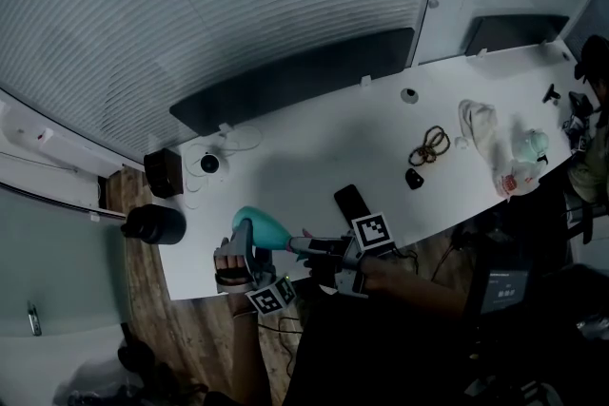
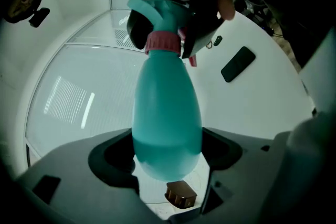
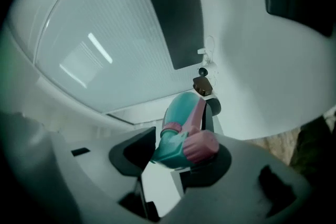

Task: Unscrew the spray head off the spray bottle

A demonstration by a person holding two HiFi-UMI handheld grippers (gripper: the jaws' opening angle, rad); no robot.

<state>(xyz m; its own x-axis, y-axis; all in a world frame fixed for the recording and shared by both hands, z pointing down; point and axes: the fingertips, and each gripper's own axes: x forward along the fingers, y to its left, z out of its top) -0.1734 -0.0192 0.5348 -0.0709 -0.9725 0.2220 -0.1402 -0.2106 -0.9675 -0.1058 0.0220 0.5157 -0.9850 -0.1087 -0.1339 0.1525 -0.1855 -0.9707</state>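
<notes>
The spray bottle (image 1: 265, 228) is held up in the air, lying almost flat, just over the near edge of the table (image 1: 381, 138). Its fat round bottom is clamped between the fingers (image 2: 110, 157) of the left gripper (image 2: 167, 165), and the rest of the bottle sticks out past the fingertips. At the far end, the spray head (image 3: 176, 147) sits between the fingers (image 3: 134, 152) of the right gripper (image 3: 176, 157). These fingers are spread wide around the head and seem to be pressed on it from both sides, with the pink nozzle (image 3: 202, 147) lying against one finger. The bottle looks like smooth plastic, so it is judged to be light and a bit slippery. Its round shape could let it spin between the fingers when the head is turned, so a firm squeeze on the wide part is needed. The walls may be thin and may bend in if they are squeezed too hard. How much water is inside cannot be seen. The head looks harder and has flat sides and bumps, so it can be gripped well there. The pink ring (image 2: 163, 42) just under the head is thought to be the part that must turn. If only the top of the head is held, it could slip or tip. No grip should be put on the trigger, as spray could be let out.
</notes>
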